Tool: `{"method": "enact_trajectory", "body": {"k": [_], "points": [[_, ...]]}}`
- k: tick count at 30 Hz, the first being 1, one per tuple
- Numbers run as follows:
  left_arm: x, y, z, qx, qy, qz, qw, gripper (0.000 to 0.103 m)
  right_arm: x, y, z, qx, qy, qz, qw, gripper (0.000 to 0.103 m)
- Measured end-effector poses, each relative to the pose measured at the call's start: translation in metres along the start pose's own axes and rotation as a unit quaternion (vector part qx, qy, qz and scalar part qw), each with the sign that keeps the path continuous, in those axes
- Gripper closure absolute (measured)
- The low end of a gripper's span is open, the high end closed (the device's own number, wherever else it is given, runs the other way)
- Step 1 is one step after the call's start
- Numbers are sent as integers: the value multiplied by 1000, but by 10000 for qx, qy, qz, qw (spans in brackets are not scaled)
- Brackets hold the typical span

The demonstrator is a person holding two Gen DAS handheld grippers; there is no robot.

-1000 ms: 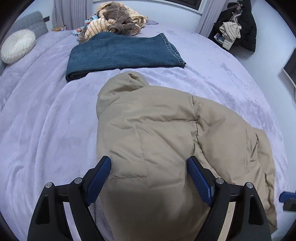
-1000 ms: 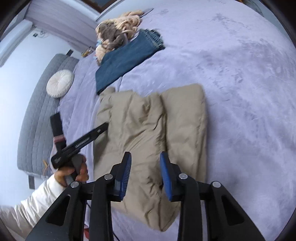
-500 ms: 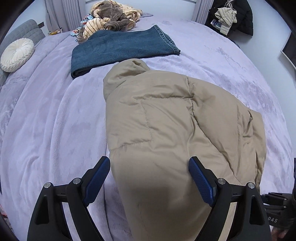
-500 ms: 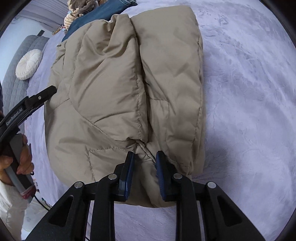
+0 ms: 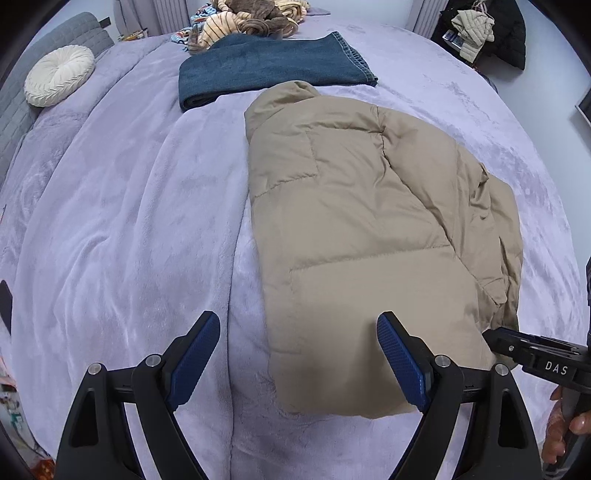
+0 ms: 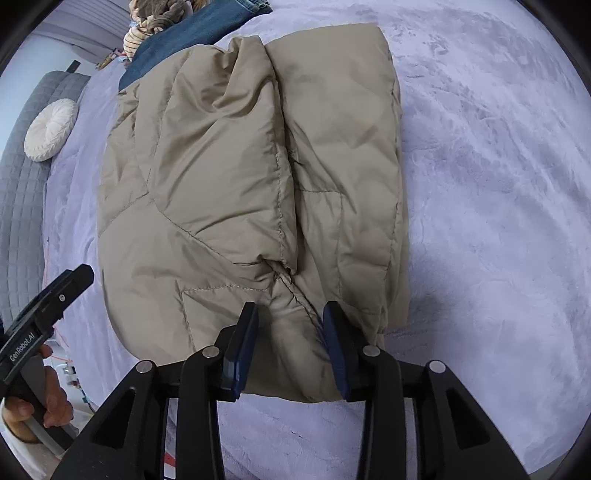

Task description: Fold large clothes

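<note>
1. Two handheld grippers are hanging over a wide bed covered by a lilac plush blanket [image 5: 122, 229], both pointing steeply down at a folded tan puffer jacket [image 5: 354, 206].
2. Lying on the blanket, the jacket is sitting nearer the bed's near edge than its far one, its collar end pointing toward the far side and its hem end bulging toward the near edge.
3. Over the jacket's near left corner, the left gripper [image 5: 299, 363] is hovering with its jaws spread wide; one blue pad is over bare blanket just beside the jacket's left edge, the other over the tan fabric, and neither is pressing on anything.
4. At the jacket's hem, the right gripper [image 6: 290, 349] is sitting with its jaws partly apart and having just been opening; a puffed fold of fabric is lying between the pads, and they are loosely flanking it rather than pinching it.
5. Beyond the collar, folded blue jeans [image 5: 273, 64] are lying just beside the jacket, with a heap of striped clothes [image 5: 240, 18] behind them.
6. Left of the jacket, a broad stretch of blanket is running out to a round cream cushion [image 5: 59, 75] against the grey headboard [image 6: 22, 192].
7. Right of the jacket, in the right wrist view, more blanket is spreading out to the edge of the view.
</note>
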State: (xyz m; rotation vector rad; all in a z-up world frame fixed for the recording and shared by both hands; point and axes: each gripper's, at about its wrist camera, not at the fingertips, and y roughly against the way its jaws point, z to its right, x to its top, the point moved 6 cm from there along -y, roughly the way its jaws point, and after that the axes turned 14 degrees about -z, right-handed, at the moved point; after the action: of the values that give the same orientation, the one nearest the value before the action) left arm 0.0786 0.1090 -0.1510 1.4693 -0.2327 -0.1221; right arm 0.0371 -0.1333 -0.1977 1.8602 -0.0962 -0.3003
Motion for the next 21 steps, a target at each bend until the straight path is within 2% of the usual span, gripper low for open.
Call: {"method": "enact_trajectory", "body": {"k": [1, 11, 18, 21], "points": [[-4, 1, 0, 34, 17, -3, 10000, 0, -2, 2, 0, 18, 2, 13, 10000, 60], [-24, 18, 4, 133, 17, 88, 9999, 0, -26, 24, 1, 168, -18, 177, 9997, 47], [-44, 31, 12, 206, -50, 202, 9996, 0, -50, 49, -3, 56, 60, 522, 9986, 25], [-55, 33, 17, 214, -91, 195, 9995, 0, -59, 55, -5, 34, 98, 591, 9982, 24]]}}
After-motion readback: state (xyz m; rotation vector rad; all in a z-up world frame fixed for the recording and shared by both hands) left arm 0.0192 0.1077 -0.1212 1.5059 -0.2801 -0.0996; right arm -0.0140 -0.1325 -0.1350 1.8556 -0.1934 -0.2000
